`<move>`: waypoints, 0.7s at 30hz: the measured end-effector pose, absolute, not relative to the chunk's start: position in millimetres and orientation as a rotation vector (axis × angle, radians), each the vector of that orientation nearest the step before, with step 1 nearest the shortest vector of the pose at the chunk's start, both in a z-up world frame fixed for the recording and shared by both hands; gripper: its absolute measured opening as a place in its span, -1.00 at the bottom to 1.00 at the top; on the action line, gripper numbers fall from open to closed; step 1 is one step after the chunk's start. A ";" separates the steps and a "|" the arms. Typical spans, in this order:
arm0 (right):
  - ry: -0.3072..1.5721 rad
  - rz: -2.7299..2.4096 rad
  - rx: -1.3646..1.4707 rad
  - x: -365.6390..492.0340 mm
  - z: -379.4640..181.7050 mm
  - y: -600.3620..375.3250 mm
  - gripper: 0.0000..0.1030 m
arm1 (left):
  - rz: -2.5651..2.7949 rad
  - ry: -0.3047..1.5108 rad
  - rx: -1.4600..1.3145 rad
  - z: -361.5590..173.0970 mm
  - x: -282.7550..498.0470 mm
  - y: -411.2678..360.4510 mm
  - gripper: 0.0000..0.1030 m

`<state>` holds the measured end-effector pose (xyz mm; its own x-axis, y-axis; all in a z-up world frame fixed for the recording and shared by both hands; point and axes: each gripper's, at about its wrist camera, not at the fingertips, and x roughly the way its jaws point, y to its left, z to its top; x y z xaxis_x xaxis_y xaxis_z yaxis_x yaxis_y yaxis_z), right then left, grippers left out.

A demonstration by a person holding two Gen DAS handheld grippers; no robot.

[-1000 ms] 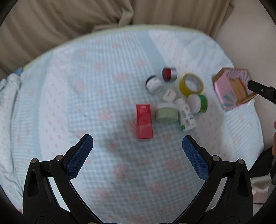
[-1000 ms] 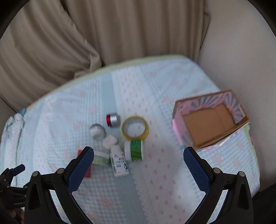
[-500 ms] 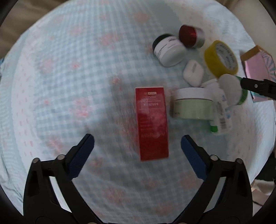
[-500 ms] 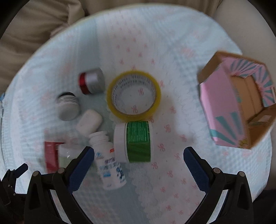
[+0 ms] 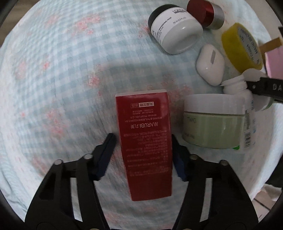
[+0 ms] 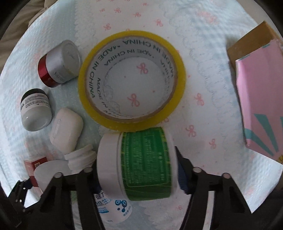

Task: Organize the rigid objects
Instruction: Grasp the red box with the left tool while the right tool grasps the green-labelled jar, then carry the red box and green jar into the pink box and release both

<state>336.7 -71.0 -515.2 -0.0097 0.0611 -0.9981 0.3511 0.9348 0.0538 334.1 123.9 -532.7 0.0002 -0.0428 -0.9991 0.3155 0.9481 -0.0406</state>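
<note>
Pale blue checked cloth (image 5: 58, 74) with small pink bows covers the surface under both of my hands, and all the things lie on it in one cluster. My left fingers (image 5: 143, 150) are narrowed around the red box (image 5: 144, 141), which lies flat with its print upside down to me; the right pad (image 5: 177, 159) is against its edge, while the left pad sits just beside the other edge, and I cannot tell whether it touches. To the right of the box stands a pale green jar (image 5: 212, 122) with a white lid, and behind that lie a white earbud case (image 5: 210, 63), a white jar with a black lid (image 5: 175, 28) on its side, and a red and silver jar (image 5: 205, 14). My right fingers (image 6: 138, 169) are closed in on the green-labelled white jar (image 6: 141, 162), which lies on its side between them, but whether the pads press it I cannot tell, since the left one is hidden behind the jar. It touches the yellow tape roll (image 6: 131, 79), which lies flat just beyond it. A white pill bottle (image 6: 113, 207) lies beside the jar, on its left. Well off to the right sits the pink box (image 6: 260, 99) with teal stripes and a brown cardboard flap.
</note>
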 end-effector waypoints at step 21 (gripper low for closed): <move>1.504 -0.210 0.364 323.0 -489.5 -80.6 0.02 | -0.306 1.472 0.130 -480.6 333.4 157.2 -0.27</move>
